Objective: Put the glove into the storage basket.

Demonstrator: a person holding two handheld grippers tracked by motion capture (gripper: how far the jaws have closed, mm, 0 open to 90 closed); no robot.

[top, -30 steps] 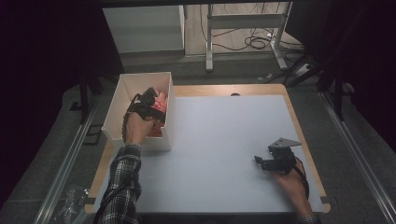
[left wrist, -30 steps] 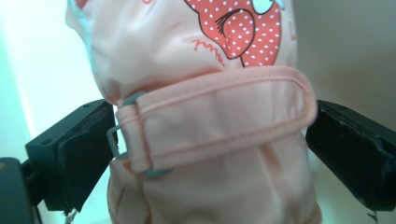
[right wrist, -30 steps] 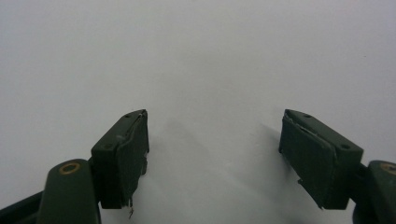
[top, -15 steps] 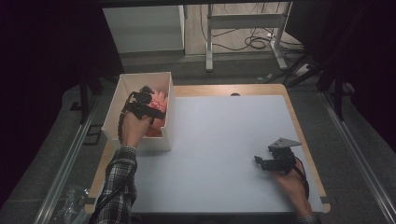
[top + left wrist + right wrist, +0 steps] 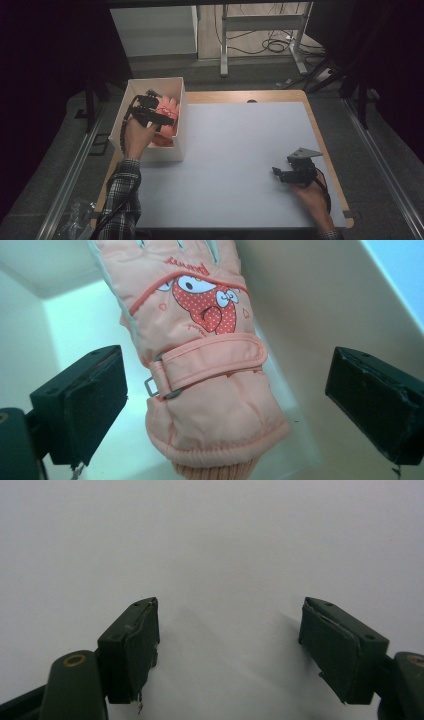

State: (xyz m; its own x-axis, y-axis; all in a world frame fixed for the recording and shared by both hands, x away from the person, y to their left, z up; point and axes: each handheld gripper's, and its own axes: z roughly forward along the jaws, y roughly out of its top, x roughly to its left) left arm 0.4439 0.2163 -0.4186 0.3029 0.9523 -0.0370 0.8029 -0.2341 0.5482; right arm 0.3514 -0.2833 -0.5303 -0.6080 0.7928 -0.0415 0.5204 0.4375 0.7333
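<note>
Inside the white box [image 5: 125, 127] at the table's [image 5: 240, 150] far-left corner lies a pink glove [image 5: 200, 365], cuff toward the left hand-held gripper [image 5: 159, 117]. In the left gripper view, the jaws stand spread on either side of the glove's strap and cuff, with clear gaps to both pads [image 5: 97, 405]; nothing is pinched. The right hand-held gripper [image 5: 279, 174] rests on the bare table near the right edge, jaws likewise spread and empty (well apart from the box).

Risks from this position, as judged:
- Closing on the padded cuff alone may give a shallow bite; the soft fabric could slip out on lifting.
- The glove lies close to the box wall; a jaw may catch the wall and drag or tip the box.
- The strap buckle may snag a pad and twist the glove.
</note>
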